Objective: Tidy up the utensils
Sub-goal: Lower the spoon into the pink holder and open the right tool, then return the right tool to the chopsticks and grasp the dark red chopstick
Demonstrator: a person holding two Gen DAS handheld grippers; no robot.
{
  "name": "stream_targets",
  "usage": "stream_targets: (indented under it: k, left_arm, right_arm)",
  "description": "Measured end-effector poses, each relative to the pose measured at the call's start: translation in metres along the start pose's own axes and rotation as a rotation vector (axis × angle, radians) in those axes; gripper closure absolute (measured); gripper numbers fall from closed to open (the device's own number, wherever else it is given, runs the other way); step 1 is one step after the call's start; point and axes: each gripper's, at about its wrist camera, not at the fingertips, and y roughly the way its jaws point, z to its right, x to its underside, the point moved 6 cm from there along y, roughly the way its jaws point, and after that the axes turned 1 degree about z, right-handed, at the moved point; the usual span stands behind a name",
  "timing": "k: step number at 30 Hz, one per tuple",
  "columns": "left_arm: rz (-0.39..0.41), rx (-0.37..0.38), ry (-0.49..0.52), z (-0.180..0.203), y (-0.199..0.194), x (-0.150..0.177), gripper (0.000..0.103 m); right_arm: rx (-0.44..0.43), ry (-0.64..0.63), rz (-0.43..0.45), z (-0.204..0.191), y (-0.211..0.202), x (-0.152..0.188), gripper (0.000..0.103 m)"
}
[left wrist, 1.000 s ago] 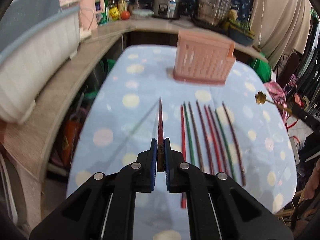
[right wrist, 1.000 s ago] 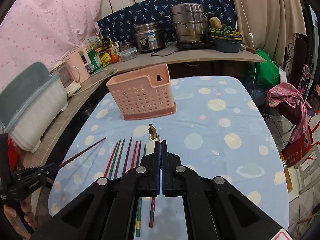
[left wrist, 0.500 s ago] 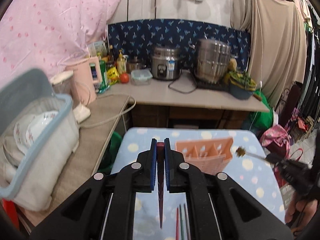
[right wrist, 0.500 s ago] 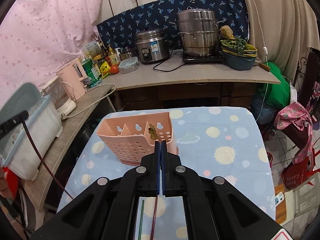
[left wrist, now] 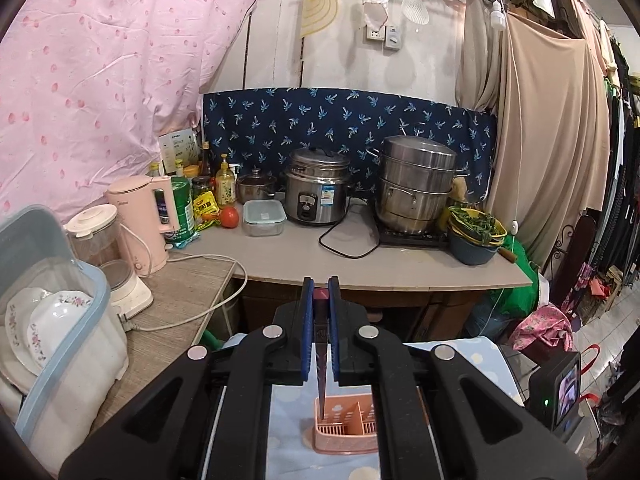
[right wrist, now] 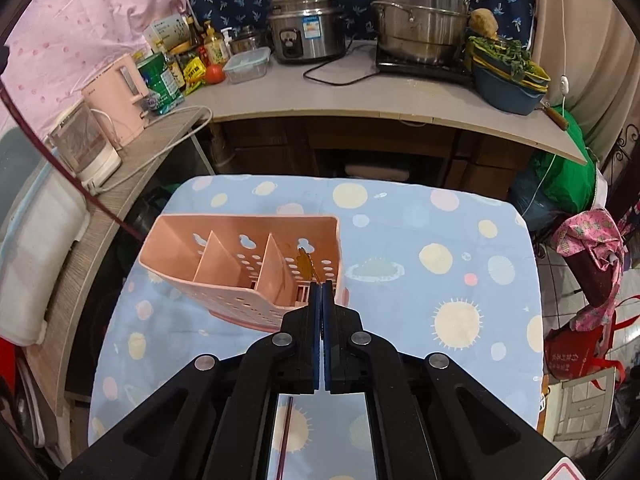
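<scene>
A pink perforated utensil holder with three compartments stands on the spotted blue tablecloth; it also shows in the left wrist view. My left gripper is shut on a dark red chopstick that hangs down, its tip at the holder's left end. The same chopstick slants in from the left in the right wrist view. My right gripper is shut on a thin utensil with a gold flower-shaped end, held over the holder's right compartment.
One chopstick lies on the cloth below my right gripper. A counter behind carries a rice cooker, a steamer pot, a pink kettle and bottles. A dish bin stands at the left.
Both grippers rose and moved toward the holder. The left chopstick went from level to hanging tip-down at the holder. The right gripper's flower-ended utensil now hovers over the right compartment.
</scene>
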Motion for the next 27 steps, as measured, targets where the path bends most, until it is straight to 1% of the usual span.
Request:
stream_targets:
  k: [3, 7, 11, 14, 15, 16, 17, 18, 20, 22, 23, 27]
  left_arm:
    - [-0.016, 0.003, 0.001, 0.002, 0.014, 0.004, 0.096]
    - [-0.056, 0.005, 0.009, 0.004, 0.029, 0.021, 0.096]
    - [-0.095, 0.014, -0.003, 0.001, 0.036, 0.039, 0.096]
    - [-0.109, 0.019, -0.009, -0.002, 0.035, 0.048, 0.094]
    - [-0.115, 0.017, -0.004, -0.003, 0.033, 0.051, 0.093]
    - [-0.117, 0.013, 0.002, -0.003, 0.031, 0.054, 0.085]
    - [-0.118, 0.009, 0.006, -0.003, 0.028, 0.056, 0.075]
    - [-0.116, 0.005, 0.011, -0.003, 0.024, 0.060, 0.071]
    - [-0.109, -0.004, 0.023, -0.005, 0.013, 0.066, 0.058]
    - [-0.103, -0.012, 0.037, -0.007, 0.001, 0.074, 0.053]
    - [-0.104, -0.014, 0.045, -0.008, -0.005, 0.080, 0.051]
    - [-0.131, -0.022, 0.055, -0.016, -0.026, 0.108, 0.050]
  right_arm:
    - [-0.003, -0.006, -0.033, 0.000, 0.013, 0.004, 0.102]
    - [-0.007, -0.003, -0.058, -0.001, 0.024, 0.005, 0.102]
    - [-0.054, 0.045, -0.016, 0.003, 0.018, 0.000, 0.098]
    - [-0.077, 0.077, 0.034, 0.006, 0.003, -0.002, 0.091]
    - [-0.085, 0.086, 0.048, 0.006, -0.003, -0.002, 0.088]
    - [-0.092, 0.093, 0.061, 0.006, -0.009, -0.002, 0.088]
    - [-0.101, 0.098, 0.076, 0.006, -0.016, -0.001, 0.087]
    - [-0.110, 0.099, 0.088, 0.005, -0.024, 0.001, 0.085]
    - [-0.130, 0.099, 0.112, 0.003, -0.039, 0.009, 0.081]
    - [-0.140, 0.092, 0.130, 0.000, -0.053, 0.022, 0.075]
    - [-0.143, 0.090, 0.134, -0.001, -0.059, 0.029, 0.074]
    - [-0.150, 0.089, 0.134, -0.003, -0.076, 0.069, 0.074]
